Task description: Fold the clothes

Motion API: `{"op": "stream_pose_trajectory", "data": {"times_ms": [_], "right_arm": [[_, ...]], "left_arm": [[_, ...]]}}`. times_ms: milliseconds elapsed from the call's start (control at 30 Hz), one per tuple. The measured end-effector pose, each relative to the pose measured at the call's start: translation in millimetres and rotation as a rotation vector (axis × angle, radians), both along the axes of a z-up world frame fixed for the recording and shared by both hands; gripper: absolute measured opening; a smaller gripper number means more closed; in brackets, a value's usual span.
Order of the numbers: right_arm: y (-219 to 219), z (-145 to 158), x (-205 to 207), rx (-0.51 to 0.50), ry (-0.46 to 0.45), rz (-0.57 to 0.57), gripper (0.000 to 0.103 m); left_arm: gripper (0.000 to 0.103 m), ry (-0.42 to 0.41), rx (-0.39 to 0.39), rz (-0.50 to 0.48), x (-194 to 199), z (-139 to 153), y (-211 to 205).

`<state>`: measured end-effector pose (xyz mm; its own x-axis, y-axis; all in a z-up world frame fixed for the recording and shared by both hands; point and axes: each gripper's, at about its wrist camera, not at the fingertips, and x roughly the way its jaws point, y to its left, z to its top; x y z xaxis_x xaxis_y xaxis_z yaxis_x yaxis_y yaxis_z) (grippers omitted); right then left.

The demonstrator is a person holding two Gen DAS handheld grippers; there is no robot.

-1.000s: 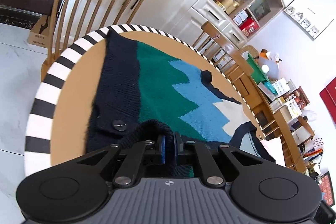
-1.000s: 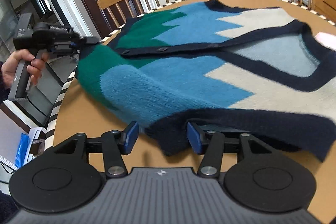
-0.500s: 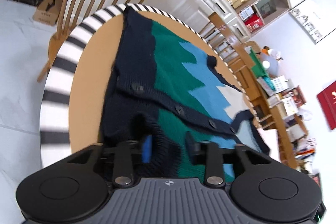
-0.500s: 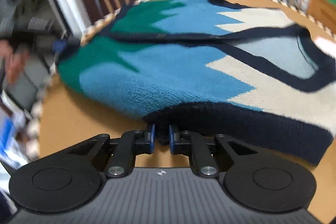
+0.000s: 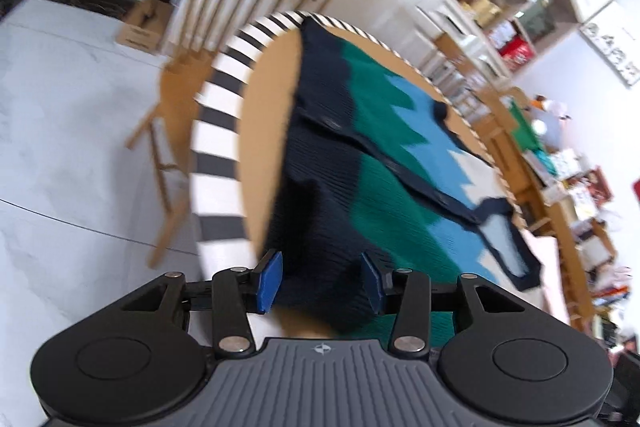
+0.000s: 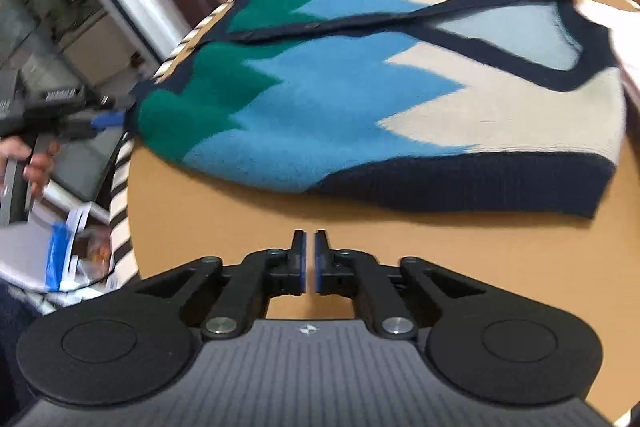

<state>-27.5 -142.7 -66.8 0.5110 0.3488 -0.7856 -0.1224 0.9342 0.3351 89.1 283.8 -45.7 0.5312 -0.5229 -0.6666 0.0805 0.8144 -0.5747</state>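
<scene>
Blue pads of the left gripper (image 5: pixel 318 281) stand apart around the cardigan's (image 6: pixel 400 99) dark hem, not pressing. The right gripper (image 6: pixel 308 263), nearly closed, holds nothing. The hem overhangs the table (image 6: pixel 224 219) and could slide off.

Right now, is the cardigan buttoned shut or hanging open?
Buttoned shut: the cardigan has its navy button band closed from hem to neckline, panels meeting flat on the table.
</scene>
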Motion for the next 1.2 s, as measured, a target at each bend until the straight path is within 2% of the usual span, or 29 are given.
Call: {"op": "stream_pose_trajectory", "data": {"times_ms": [33, 100, 167, 200, 233, 267, 300, 367, 400, 433, 467, 500, 567, 633, 700, 767, 833, 900, 967, 1033, 1200], "right_arm": [[-1.0, 2.7, 1.2, 0.004, -0.012, -0.015, 0.015], [-3.1, 13.2, 0.8, 0.018, -0.068, -0.045, 0.038], [1.1, 28.5, -2.0, -0.004, -0.157, -0.034, 0.039], [4.0, 35.6, -1.9, -0.017, -0.193, -0.022, 0.040], [7.9, 40.4, -0.1, -0.043, -0.222, -0.015, 0.043], [12.0, 41.2, 4.4, -0.081, -0.243, -0.009, 0.052], [15.0, 34.5, 10.7, -0.122, -0.225, -0.001, 0.057], [21.2, 21.1, 23.2, -0.204, -0.189, 0.014, 0.055], [24.0, 14.1, 29.5, -0.242, -0.168, 0.022, 0.048], [22.7, 3.3, 34.8, -0.236, -0.100, 0.027, 0.045], [20.0, -6.7, 37.2, -0.212, -0.041, 0.033, 0.041], [18.2, -12.0, 36.9, -0.198, -0.018, 0.034, 0.041], [15.9, -10.2, 35.0, -0.199, -0.021, 0.053, 0.041], [9.6, -2.8, 37.1, -0.187, -0.030, 0.062, 0.039], [-4.2, 12.3, 43.2, -0.150, -0.069, 0.045, 0.042], [-25.1, 28.4, 60.3, -0.132, -0.126, -0.007, 0.047], [-45.6, 36.9, 83.7, -0.125, -0.152, -0.065, 0.047], [-65.7, 38.5, 110.4, -0.107, -0.159, -0.129, 0.047], [-79.8, 34.1, 132.3, -0.079, -0.166, -0.191, 0.048], [-93.6, 21.8, 156.3, -0.045, -0.134, -0.276, 0.048], [-117.4, -15.0, 193.1, 0.092, -0.054, -0.497, 0.049]], "left_arm": [[0.045, 0.001, 0.010, 0.006, 0.1, 1.1, 2.2], [0.046, 0.002, -0.004, -0.010, -0.4, 4.5, 3.5], [0.049, -0.034, -0.034, -0.068, -4.9, 11.8, -2.9], [0.053, -0.067, -0.025, -0.095, -7.1, 16.4, -9.2], [0.059, -0.099, -0.010, -0.118, -8.8, 20.5, -15.9], [0.062, -0.126, 0.032, -0.131, -8.2, 21.9, -24.2], [0.062, -0.142, 0.073, -0.141, -7.1, 22.1, -31.9], [0.052, -0.074, 0.136, -0.145, 0.0, 11.4, -42.6], [0.045, -0.041, 0.163, -0.145, 3.1, 6.3, -47.0], [0.034, -0.014, 0.169, -0.138, 3.6, 3.1, -46.3], [0.033, -0.012, 0.166, -0.129, 1.3, 3.6, -43.1], [0.033, -0.007, 0.165, -0.122, -0.8, 4.3, -40.0], [0.029, 0.021, 0.173, -0.120, -3.9, 7.7, -34.2], [0.030, 0.028, 0.189, -0.118, -6.4, 15.1, -30.2], [0.033, -0.027, 0.219, -0.108, -7.1, 31.3, -29.4], [0.051, -0.105, 0.238, -0.086, -1.9, 52.3, -30.1], [0.059, -0.147, 0.232, -0.041, 18.6, 65.5, -34.0], [0.062, -0.170, 0.217, 0.006, 45.8, 73.6, -39.8], [0.062, -0.154, 0.188, 0.032, 81.8, 66.4, -48.4], [0.061, -0.116, 0.179, 0.046, 117.7, 53.8, -53.7], [0.060, -0.099, 0.217, 0.001, 195.3, 23.9, -66.0]]}}
